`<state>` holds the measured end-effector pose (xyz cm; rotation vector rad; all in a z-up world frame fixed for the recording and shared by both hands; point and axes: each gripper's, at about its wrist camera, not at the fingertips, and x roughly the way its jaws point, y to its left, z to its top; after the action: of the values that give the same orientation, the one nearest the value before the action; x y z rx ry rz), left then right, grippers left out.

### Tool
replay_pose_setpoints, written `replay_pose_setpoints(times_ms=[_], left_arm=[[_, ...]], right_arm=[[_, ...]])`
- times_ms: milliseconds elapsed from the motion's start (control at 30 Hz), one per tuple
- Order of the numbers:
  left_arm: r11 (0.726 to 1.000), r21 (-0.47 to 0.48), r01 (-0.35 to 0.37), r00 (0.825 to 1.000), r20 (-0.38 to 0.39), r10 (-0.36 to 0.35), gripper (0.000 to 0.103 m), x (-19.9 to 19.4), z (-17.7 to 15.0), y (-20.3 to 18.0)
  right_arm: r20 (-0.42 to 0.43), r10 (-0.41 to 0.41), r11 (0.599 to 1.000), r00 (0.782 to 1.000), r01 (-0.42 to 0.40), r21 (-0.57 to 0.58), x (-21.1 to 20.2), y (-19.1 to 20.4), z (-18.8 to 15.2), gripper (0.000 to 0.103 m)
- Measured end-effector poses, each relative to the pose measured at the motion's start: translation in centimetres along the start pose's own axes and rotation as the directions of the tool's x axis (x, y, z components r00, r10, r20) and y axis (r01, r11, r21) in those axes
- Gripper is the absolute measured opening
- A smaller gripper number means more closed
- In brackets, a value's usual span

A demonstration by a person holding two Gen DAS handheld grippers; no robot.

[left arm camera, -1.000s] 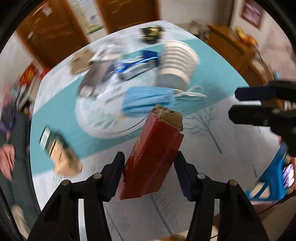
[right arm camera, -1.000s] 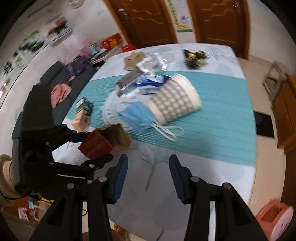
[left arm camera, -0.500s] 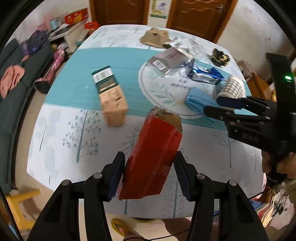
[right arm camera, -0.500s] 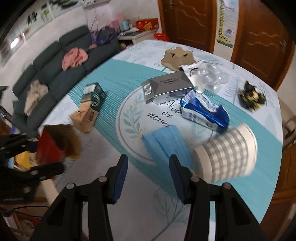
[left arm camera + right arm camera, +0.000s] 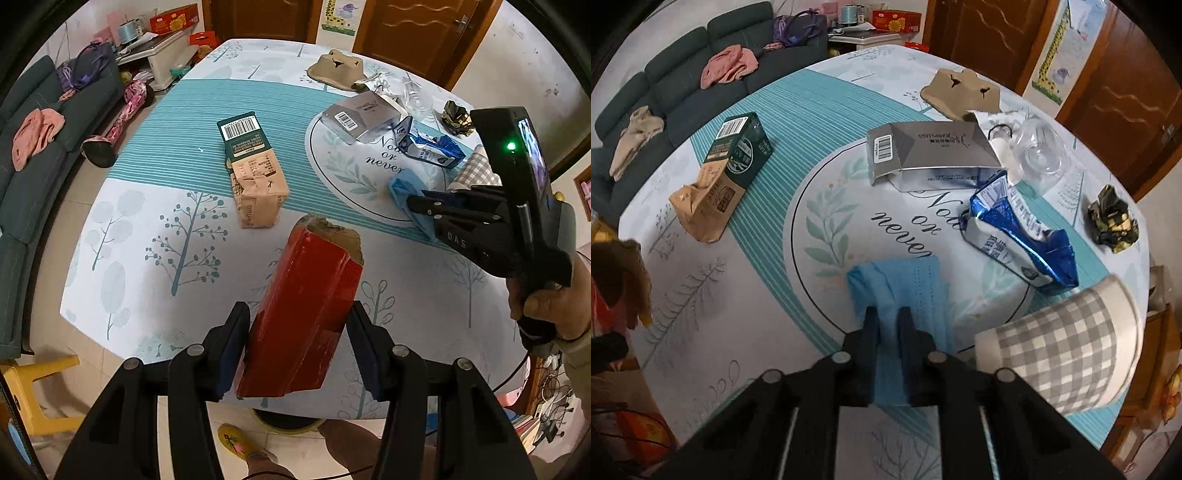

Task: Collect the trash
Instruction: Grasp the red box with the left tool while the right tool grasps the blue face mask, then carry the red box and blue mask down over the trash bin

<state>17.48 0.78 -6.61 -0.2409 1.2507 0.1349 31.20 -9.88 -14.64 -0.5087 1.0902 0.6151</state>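
Pinching the blue mask point(image 5: 897, 284) lying lengthwise straight ahead, the right gripper point(image 5: 886, 314) has just clamped shut; the left gripper point(image 5: 299, 332) grips a red carton point(image 5: 306, 314).

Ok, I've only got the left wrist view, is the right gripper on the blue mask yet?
Observer: Yes. The right gripper jaws have just been closing and pinch a fold of the mask between them.
Operator: Good. My red box is held. Anything beside the mask?
Observer: A checked paper cup lies on its side just right of the jaws, base towards them.
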Motion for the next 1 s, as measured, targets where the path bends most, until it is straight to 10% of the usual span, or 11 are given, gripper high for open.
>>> replay_pose_setpoints(times_ms=[467,1000], left_arm=[[0.994,0.094,0.048,0.998,0.04,-0.052,0.052,-4.8,-0.9,0.9],[0.872,0.433,0.228,0.972,-0.041,-0.233,0.052,-8.7,-9.2,4.7]], right_arm=[[0.19,0.225,0.916,0.956,-0.274,0.292,-8.2,-0.2,-3.7,0.005],[0.296,0.042,0.733,0.954,-0.23,0.64,-16.2,13.5,-17.6,0.005]])
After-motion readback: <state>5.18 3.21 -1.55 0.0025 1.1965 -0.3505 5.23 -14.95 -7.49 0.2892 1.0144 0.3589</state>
